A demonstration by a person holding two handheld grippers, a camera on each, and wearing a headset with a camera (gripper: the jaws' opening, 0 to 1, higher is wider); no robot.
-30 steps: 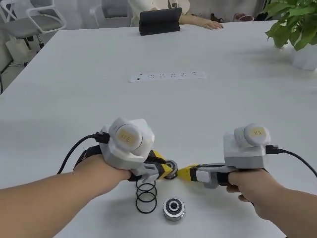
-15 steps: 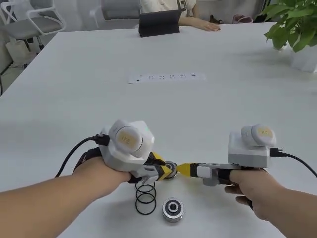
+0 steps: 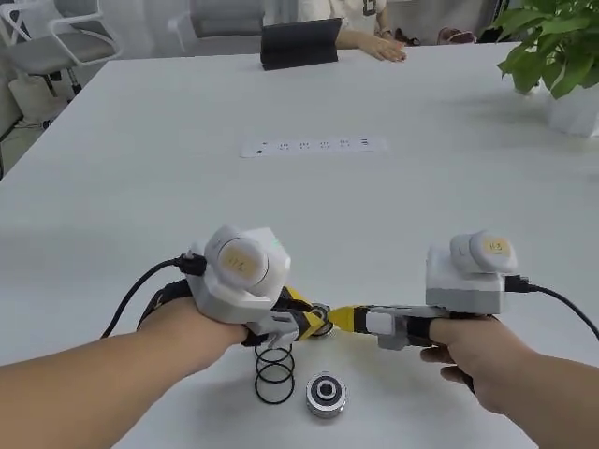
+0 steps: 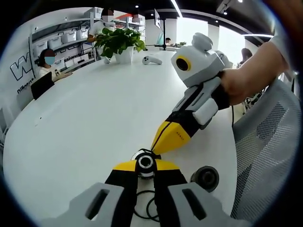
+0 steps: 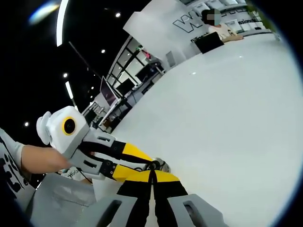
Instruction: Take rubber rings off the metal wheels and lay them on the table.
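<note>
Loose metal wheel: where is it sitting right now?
Head view, bottom centre: the loose wheel lies on the table, right of two rubber rings, below the held wheel in the left tool.

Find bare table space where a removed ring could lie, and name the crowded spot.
Free: the wide table stretch from the power strip down to the left gripper and right gripper, and rightward toward the plant. Crowded: around the loose rings and spare wheel by them.

White table [image 3: 393,103], leafy plant [image 3: 550,45]
</note>
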